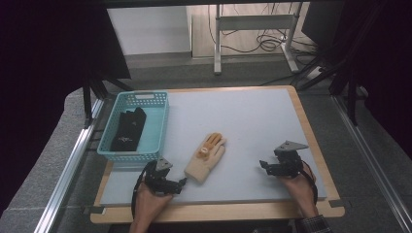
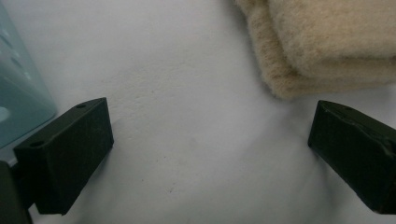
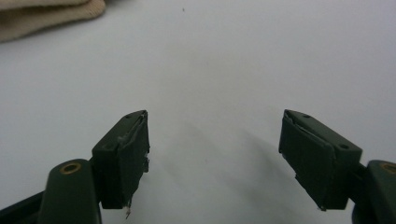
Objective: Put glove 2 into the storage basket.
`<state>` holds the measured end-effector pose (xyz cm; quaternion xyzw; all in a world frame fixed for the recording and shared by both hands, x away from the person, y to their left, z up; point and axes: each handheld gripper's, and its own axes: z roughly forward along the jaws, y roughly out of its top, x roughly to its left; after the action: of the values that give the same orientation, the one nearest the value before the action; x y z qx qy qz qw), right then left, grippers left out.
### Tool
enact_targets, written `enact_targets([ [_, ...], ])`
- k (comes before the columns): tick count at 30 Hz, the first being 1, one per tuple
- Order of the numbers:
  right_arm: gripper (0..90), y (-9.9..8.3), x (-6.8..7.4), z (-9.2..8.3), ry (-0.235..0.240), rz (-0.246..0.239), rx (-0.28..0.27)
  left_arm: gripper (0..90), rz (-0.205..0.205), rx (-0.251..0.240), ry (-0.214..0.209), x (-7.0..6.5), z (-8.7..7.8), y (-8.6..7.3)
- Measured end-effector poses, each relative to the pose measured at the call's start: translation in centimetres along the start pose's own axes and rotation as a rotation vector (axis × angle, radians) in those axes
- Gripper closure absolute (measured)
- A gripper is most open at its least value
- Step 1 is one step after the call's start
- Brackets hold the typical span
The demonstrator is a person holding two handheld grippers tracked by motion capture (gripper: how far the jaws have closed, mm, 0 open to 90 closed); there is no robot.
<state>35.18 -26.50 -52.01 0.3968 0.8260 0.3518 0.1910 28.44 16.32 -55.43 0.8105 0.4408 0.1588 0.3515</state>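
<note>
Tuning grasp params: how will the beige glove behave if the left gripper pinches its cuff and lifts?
The beige glove looks like soft fleecy knit lying flat, so it will probably droop from the left gripper. Likely light. The fuzzy surface should grip, not slip.

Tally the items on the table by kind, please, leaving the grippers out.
Gloves: 2, one cream glove lying on the table, one black glove lying in the basket
Baskets: 1, a turquoise basket
Total: 3

A pale grey table carries a cream glove beside a teal basket.
</note>
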Motion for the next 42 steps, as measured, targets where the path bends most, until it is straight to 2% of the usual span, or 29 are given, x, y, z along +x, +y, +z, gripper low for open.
enact_targets([
  [5, 18.7, -0.6, -0.1, 0.7, -0.018, -0.002, 0.016, 0.3, 0.000, 0.000, 0.000, 0.0, 0.0, 0.0],
  [17, 18.4, -0.8, 0.0, 0.8, -0.018, 0.001, 0.000, 2.4, 0.005, 0.003, 0.000, 0.0, -0.2, 0.1],
  [21, 18.4, -0.8, 0.0, 0.8, -0.019, 0.001, 0.000, 2.6, 0.010, 0.022, -0.009, -0.3, -0.6, 0.2],
  [25, 18.3, -0.8, 0.0, 0.8, -0.020, 0.001, 0.000, 1.8, 0.003, 0.028, -0.038, -0.8, -1.2, 0.5],
  [28, 18.4, -0.8, 0.0, 0.8, -0.020, 0.001, 0.000, 1.9, -0.006, 0.012, -0.074, -1.5, -1.7, 1.5],
  [29, 18.4, -0.8, 0.0, 0.8, -0.020, 0.001, 0.000, 1.9, -0.006, 0.012, -0.074, -1.5, -1.7, 1.5],
  [30, 18.4, -0.8, 0.0, 0.8, -0.020, 0.000, -0.001, 1.8, -0.001, 0.007, -0.080, -1.9, -1.8, 2.3],
  [31, 18.4, -0.8, 0.0, 0.8, -0.020, 0.000, -0.001, 1.8, -0.001, 0.007, -0.080, -1.9, -1.8, 2.3],
  [32, 18.4, -0.8, 0.0, 0.8, -0.020, 0.000, -0.001, 1.7, -0.002, 0.003, -0.086, -2.2, -1.6, 3.3],
  [33, 18.4, -0.8, 0.0, 0.8, -0.020, 0.000, -0.001, 1.7, -0.002, 0.003, -0.086, -2.2, -1.6, 3.3],
  [34, 18.4, -0.8, 0.0, 0.8, -0.020, 0.000, -0.001, 1.8, -0.013, 0.003, -0.093, -2.3, -1.2, 4.5],
  [35, 18.4, -0.8, 0.0, 0.8, -0.020, 0.001, -0.001, 1.9, -0.012, 0.005, -0.095, -2.4, -0.9, 5.0],
  [40, 18.3, -0.8, 0.0, 0.8, -0.020, 0.001, -0.001, 3.2, 0.014, 0.032, -0.100, -2.8, 0.9, 7.0],
  [42, 18.4, -0.8, 0.0, 0.8, -0.020, 0.001, -0.001, 3.3, 0.021, 0.041, -0.098, -2.9, 1.4, 7.4],
])
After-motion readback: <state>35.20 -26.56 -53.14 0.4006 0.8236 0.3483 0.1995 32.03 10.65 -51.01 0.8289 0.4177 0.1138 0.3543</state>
